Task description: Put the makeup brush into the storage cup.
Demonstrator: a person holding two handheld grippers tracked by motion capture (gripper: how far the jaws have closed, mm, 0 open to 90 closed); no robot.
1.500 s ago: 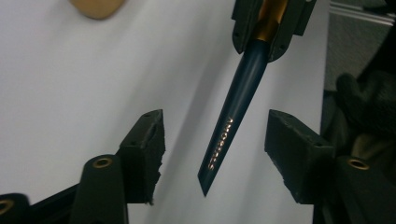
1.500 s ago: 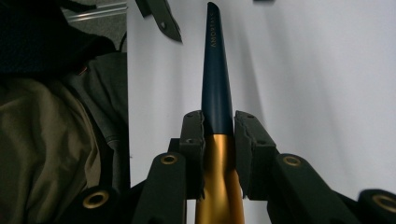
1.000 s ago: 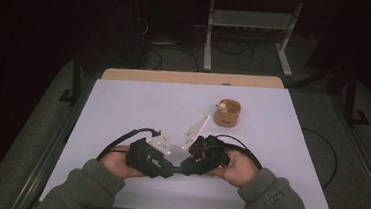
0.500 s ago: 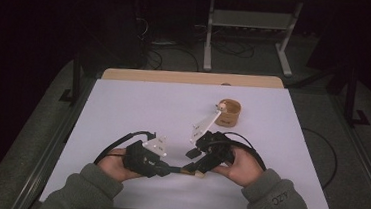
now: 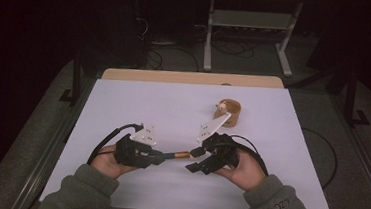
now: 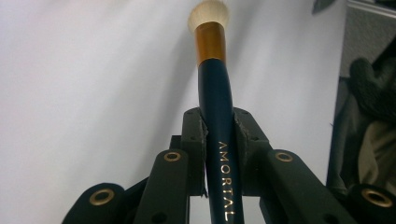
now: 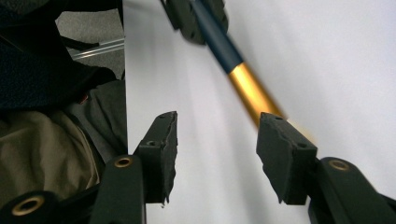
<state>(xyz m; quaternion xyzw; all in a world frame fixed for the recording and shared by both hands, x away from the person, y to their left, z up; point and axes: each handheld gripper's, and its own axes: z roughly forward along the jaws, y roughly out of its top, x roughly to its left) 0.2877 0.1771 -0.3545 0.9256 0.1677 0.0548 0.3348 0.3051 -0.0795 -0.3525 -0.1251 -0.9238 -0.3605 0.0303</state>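
A makeup brush (image 6: 215, 93) with a dark blue handle, a gold ferrule and white bristles lies level just above the white table. My left gripper (image 6: 219, 130) is shut on its handle, and the brush (image 5: 179, 155) points right from the left gripper (image 5: 162, 157) toward my right gripper (image 5: 194, 159). The right gripper (image 7: 215, 149) stands open; its jaws have just been opening. The gold ferrule (image 7: 250, 93) ends at the tip of the right-hand jaw, and neither pad presses on it. The left gripper (image 7: 196, 18) shows at the top of the right gripper view.
A small round wooden cup (image 5: 228, 112) stands on the white table (image 5: 148, 106) behind the right gripper, toward the back right. A dark floor with cables and a metal stand lies beyond the far edge. Green sleeves rest at the near edge.
The right gripper's jaws have opened and let go of the brush head. The left hand has drawn a little to the left with the brush, so the two grippers stand farther apart.
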